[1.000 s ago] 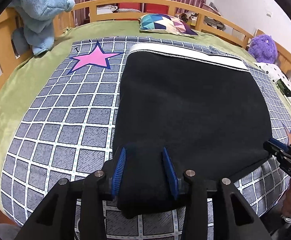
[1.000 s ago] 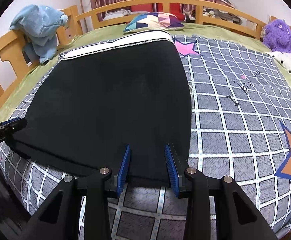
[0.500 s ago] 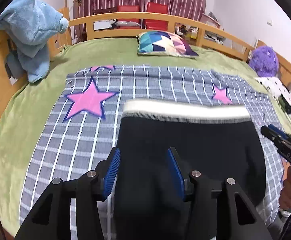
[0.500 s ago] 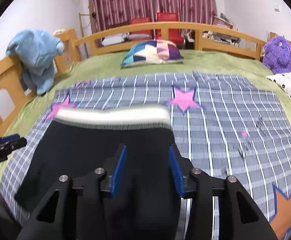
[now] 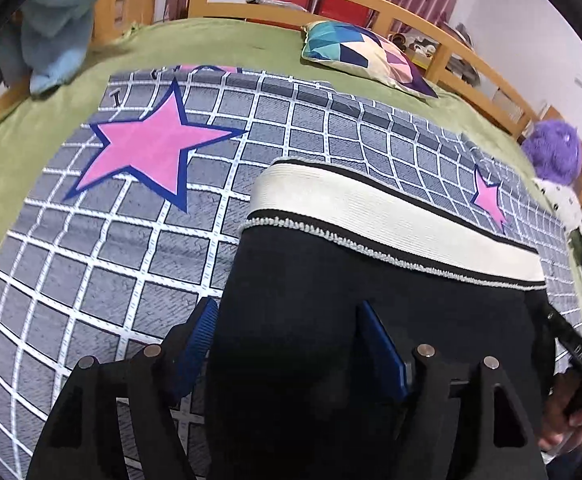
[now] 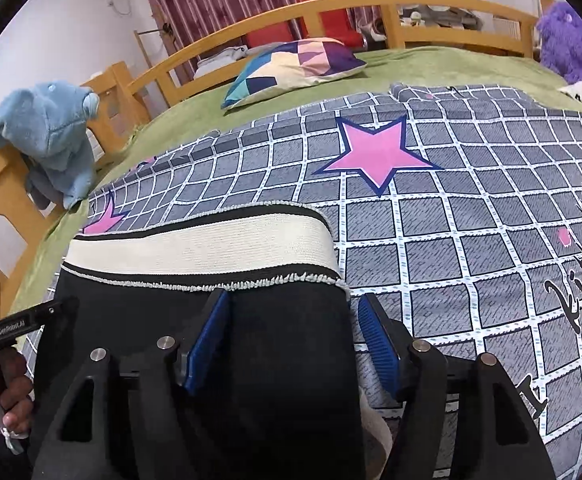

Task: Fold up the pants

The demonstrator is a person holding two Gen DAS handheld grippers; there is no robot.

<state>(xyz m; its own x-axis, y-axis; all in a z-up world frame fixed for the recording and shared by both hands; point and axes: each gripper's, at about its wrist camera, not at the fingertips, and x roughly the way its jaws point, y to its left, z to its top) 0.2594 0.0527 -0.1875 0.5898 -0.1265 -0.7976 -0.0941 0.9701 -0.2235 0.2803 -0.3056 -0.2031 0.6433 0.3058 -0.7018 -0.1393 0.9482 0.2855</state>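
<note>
The black pants (image 5: 363,312) lie on the grid-patterned sheet (image 5: 91,264) of the bed, folded so that the dark fabric reaches the cream waistband (image 5: 371,216), which sits at the far edge of the bundle. The placement suggests the lower part has been brought to meet the waist, halving the length.

The left hand-held gripper (image 5: 287,344) sits over the left side of the pants, its blue pads spread wide with black cloth between and beneath them. The fingers (image 5: 199,332) look released rather than pinching: the gap is broad and no fold is drawn up between them. The right hand-held gripper (image 6: 295,336) sits over the right edge of the pants, just short of the waistband (image 6: 211,248), and is likewise spread, its right pad over the sheet (image 6: 471,260) beyond the fabric edge. Whether either lightly touches the cloth cannot be told.

Working at opposite sides keeps the fold square, so the waistband stays straight across.

A judgement: this fold seems laid down, and a further fold or a smoothing pass may remain. A patterned pillow (image 6: 291,64), a blue plush toy (image 6: 47,132) on the wooden rail and a purple plush toy (image 6: 567,40) sit well apart from the work.
</note>
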